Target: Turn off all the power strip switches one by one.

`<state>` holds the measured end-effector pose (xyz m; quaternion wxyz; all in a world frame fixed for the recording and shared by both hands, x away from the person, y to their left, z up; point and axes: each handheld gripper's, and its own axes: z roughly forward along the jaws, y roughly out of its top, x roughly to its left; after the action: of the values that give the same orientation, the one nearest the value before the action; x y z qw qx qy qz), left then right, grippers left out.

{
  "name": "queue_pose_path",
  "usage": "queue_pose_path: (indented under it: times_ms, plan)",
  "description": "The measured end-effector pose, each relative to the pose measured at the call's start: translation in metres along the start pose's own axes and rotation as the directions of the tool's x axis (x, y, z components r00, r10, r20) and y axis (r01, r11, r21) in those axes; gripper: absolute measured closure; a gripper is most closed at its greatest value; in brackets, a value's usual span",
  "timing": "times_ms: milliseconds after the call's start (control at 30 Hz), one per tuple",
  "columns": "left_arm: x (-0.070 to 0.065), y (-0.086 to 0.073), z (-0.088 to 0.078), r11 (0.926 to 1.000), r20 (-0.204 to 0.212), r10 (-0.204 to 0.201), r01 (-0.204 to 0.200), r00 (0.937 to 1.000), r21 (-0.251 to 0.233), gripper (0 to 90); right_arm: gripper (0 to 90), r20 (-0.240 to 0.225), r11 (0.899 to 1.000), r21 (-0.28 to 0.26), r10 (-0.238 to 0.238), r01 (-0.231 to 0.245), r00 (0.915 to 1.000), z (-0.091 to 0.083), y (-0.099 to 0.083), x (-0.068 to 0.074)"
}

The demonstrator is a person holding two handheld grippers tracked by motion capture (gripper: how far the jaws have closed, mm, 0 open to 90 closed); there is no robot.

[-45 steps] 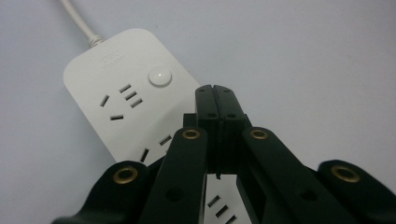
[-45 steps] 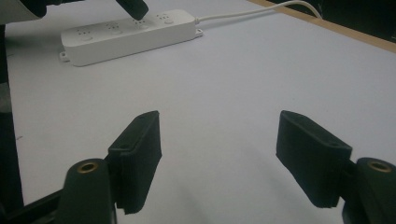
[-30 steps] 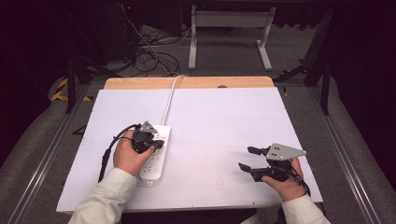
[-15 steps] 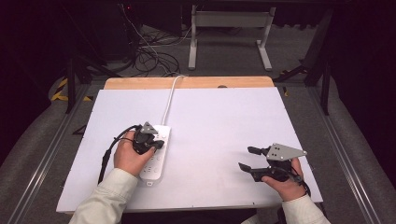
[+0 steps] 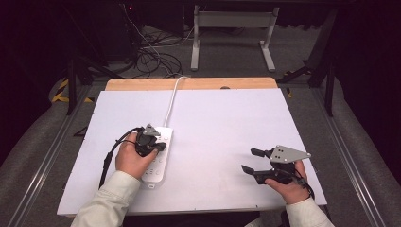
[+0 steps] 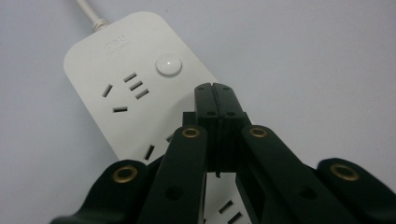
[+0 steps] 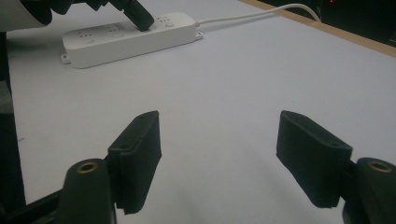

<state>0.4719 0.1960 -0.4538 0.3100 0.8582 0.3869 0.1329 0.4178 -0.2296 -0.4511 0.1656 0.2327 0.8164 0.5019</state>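
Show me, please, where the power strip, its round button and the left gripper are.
power strip (image 6: 93, 70): left gripper view, top face beside the sockets.
round button (image 6: 169, 64): left gripper view, its centre.
left gripper (image 6: 215, 91): left gripper view, tips of the shut jaws.

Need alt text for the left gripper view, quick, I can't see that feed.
The left claw, shut with nothing between its jaws, points its tip at a white power strip just below the round button. The strip lies on a white table.

The left claw has its jaws pressed together with nothing between them, tips angled downward. The right claw lies low and level, well apart from it, jaws spread wide and holding nothing.
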Motion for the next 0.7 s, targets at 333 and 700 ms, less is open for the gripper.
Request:
queue_pose_path:
  times_ms: [333, 700]
  plan:
    - [0.010, 0.004, -0.024, 0.9883, 0.020, -0.048, 0.050, 0.9987, -0.144, 90.0, 31.3, 0.002, 1.000, -0.001, 0.013, -0.013, 0.9999, 0.000, -0.002, -0.003]
    - [0.008, 0.012, -0.019, 0.9875, 0.019, -0.024, 0.026, 0.9995, -0.155, 90.0, 31.3, -0.001, 1.000, 0.003, 0.006, -0.006, 1.0000, 0.001, -0.001, -0.001]
